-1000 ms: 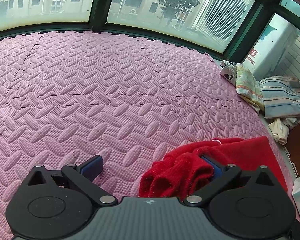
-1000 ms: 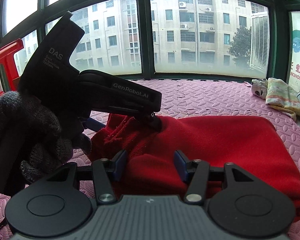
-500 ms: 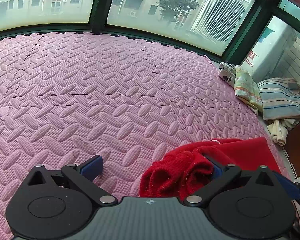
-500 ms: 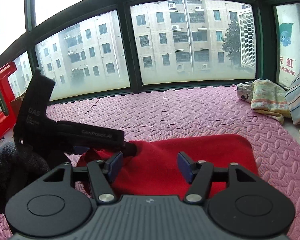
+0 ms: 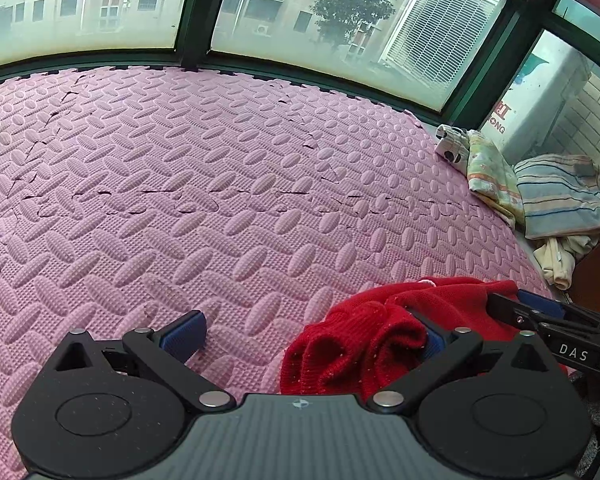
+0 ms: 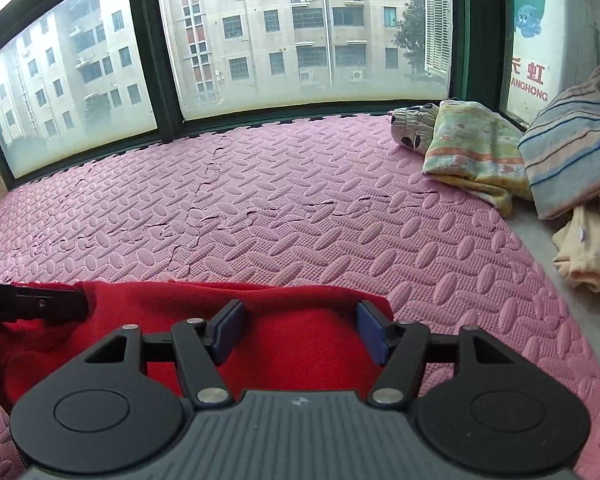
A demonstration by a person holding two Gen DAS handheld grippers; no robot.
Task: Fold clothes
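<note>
A red knit garment (image 6: 292, 340) lies folded on the pink foam mat (image 6: 300, 200). My right gripper (image 6: 298, 334) is open, its jaws just above the garment's far fold edge. My left gripper (image 5: 308, 338) is open wide; its left finger is over bare mat, its right finger pushed into the bunched end of the red garment (image 5: 380, 344). The left gripper's finger also shows in the right wrist view (image 6: 40, 306), lying on the garment's left end. The right gripper shows at the right edge of the left wrist view (image 5: 548, 316).
A pile of other clothes lies at the mat's right edge: a floral cloth (image 6: 472, 152), a striped cloth (image 6: 572, 152) and a cream garment (image 6: 588, 248). Green-framed windows (image 6: 300, 40) bound the far side. The same pile shows in the left wrist view (image 5: 540, 192).
The right gripper has risen and tilted toward the far mat; the red garment now lies flatter and lower in its view. The left gripper has barely moved and is still lodged in the bunched end.
</note>
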